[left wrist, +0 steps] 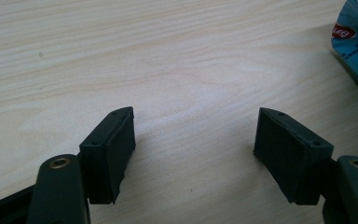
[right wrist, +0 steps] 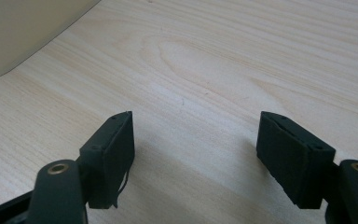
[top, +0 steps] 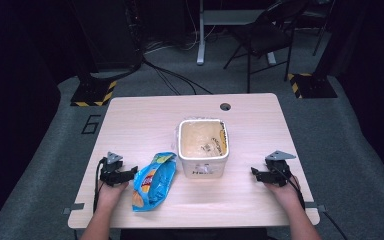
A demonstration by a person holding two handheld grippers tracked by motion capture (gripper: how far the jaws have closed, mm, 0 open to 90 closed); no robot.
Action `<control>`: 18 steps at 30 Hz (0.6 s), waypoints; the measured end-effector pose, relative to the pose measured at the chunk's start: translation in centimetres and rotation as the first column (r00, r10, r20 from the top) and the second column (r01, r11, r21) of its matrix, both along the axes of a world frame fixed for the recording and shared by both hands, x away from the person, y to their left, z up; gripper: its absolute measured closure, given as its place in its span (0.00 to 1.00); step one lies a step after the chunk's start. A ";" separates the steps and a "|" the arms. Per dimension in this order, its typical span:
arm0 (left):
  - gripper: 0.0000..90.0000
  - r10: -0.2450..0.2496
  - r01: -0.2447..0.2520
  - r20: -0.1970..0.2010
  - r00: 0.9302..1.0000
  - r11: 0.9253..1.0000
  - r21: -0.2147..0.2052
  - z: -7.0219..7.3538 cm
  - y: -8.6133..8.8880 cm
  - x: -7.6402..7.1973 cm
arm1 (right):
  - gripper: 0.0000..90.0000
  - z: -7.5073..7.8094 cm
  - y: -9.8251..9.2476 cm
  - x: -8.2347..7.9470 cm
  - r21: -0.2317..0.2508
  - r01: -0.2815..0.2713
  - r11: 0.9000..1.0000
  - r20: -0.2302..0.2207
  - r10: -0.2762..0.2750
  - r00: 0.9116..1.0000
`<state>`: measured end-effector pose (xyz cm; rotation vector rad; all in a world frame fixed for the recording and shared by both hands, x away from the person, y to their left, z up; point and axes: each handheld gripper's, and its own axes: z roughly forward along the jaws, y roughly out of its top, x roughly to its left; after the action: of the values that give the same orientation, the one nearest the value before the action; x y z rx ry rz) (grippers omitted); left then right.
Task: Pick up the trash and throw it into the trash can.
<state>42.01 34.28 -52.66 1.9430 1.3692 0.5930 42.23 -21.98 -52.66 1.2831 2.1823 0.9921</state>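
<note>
Left tongs (top: 130,173): apart, empty; bag (top: 154,181) just beside, long axis front-to-back.
Right tongs (top: 256,173): apart, empty.
Tub (top: 203,161): mid-worktop (top: 145,115), between both.

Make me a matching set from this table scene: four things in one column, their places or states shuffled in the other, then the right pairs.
Things:
1. chip bag
2. tub
3. left gripper
4. right gripper

Places or states:
A. near the table's middle, top open
B. right of the tub, fingers apart over bare wood
C. lying flat, just left of the tub
D. left of the blue bag, holding nothing

Pairs: 1-C, 2-A, 3-D, 4-B
</note>
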 end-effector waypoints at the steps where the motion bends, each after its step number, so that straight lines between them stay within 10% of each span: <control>1: 0.33 0.002 -0.002 -0.002 1.000 1.000 0.001 0.0 0.0 0.0 | 0.30 0.0 0.0 0.0 0.000 0.000 1.000 0.000 0.000 1.000; 18: 0.39 0.025 -0.025 -0.004 1.000 1.000 0.009 1.0 0.3 -0.5 | 0.30 0.0 0.0 0.0 0.000 0.000 1.000 0.000 0.000 1.000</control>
<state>41.55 34.59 -51.61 1.9381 1.3974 0.6078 42.23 -21.98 -52.66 1.2828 2.1826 0.9925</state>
